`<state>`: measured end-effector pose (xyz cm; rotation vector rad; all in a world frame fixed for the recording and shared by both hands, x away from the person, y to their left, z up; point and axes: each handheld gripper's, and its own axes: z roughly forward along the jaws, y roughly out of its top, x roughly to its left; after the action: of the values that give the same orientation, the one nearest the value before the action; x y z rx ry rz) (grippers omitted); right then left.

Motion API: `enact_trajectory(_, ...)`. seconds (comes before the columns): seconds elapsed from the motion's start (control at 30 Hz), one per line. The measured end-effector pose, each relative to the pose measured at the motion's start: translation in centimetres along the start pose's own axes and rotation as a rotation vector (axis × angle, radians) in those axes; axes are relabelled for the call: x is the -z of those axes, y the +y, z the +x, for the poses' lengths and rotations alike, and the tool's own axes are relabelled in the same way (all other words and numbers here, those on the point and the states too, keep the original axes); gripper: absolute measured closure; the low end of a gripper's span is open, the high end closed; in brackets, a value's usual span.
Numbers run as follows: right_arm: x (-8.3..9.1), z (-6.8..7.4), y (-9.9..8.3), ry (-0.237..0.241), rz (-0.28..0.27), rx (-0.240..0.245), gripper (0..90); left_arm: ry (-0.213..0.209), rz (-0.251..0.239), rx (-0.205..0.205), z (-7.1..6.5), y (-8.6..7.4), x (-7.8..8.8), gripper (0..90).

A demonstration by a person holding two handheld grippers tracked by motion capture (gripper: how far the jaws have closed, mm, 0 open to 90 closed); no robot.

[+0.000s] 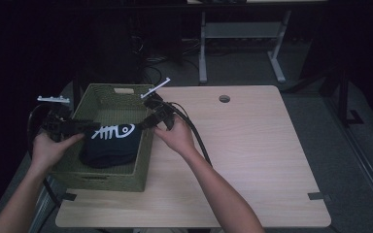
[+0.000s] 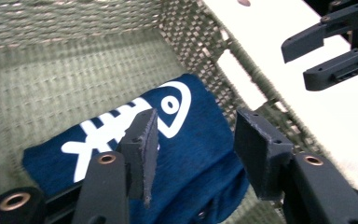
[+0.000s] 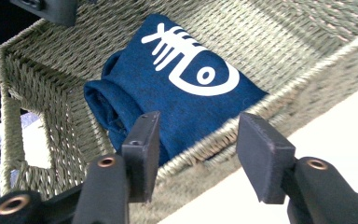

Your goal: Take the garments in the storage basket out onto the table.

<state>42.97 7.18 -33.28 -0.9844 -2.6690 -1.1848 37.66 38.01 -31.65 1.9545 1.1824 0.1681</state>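
A folded dark blue cloth (image 1: 110,145) with a white fish-skeleton print lies in a woven green basket (image 1: 143,160) on the left of a light wooden table (image 1: 252,145). My left gripper (image 1: 90,127) hovers over the basket's left side. In the left gripper view its jaws stand open (image 2: 196,121) above the cloth (image 2: 200,158), with no pad touching it. My right gripper (image 1: 146,122) hangs over the basket's right rim, open (image 3: 198,128), looking down at the cloth (image 3: 182,93) across the rim (image 3: 242,126). The right gripper (image 2: 296,65) also appears far off in the left gripper view.
The basket's walls (image 2: 200,37) rise around the cloth, with a handle cut-out (image 3: 35,140) in one end. A round cable hole (image 1: 224,98) sits near the table's far edge. A white desk frame (image 1: 203,53) stands on the floor beyond. Bare tabletop stretches right of the basket.
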Motion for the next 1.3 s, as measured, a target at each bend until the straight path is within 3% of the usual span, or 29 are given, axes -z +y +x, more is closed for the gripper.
enact_trajectory(0.1, 0.8, -0.5, -0.3, -0.013, -0.011, 0.007, 45.2, -0.014, -0.013, -0.007, -0.6, 0.2, 0.0, 46.6)
enact_trajectory(0.4, 3.5, -2.5, -1.7, -0.045, -0.041, -0.034, 38.8, -0.028, -0.025, -0.02, -1.9, 0.6, -0.4, 41.9)
enact_trajectory(0.83, 6.1, -4.7, -3.9, -0.084, -0.055, -0.083, 36.2, -0.043, -0.034, -0.03, -3.4, 0.4, -0.4, 37.9)
enact_trajectory(1.3, 9.5, -6.4, -6.2, -0.126, -0.078, -0.123, 34.0, -0.094, -0.041, -0.046, -7.1, -0.1, -1.1, 36.1)
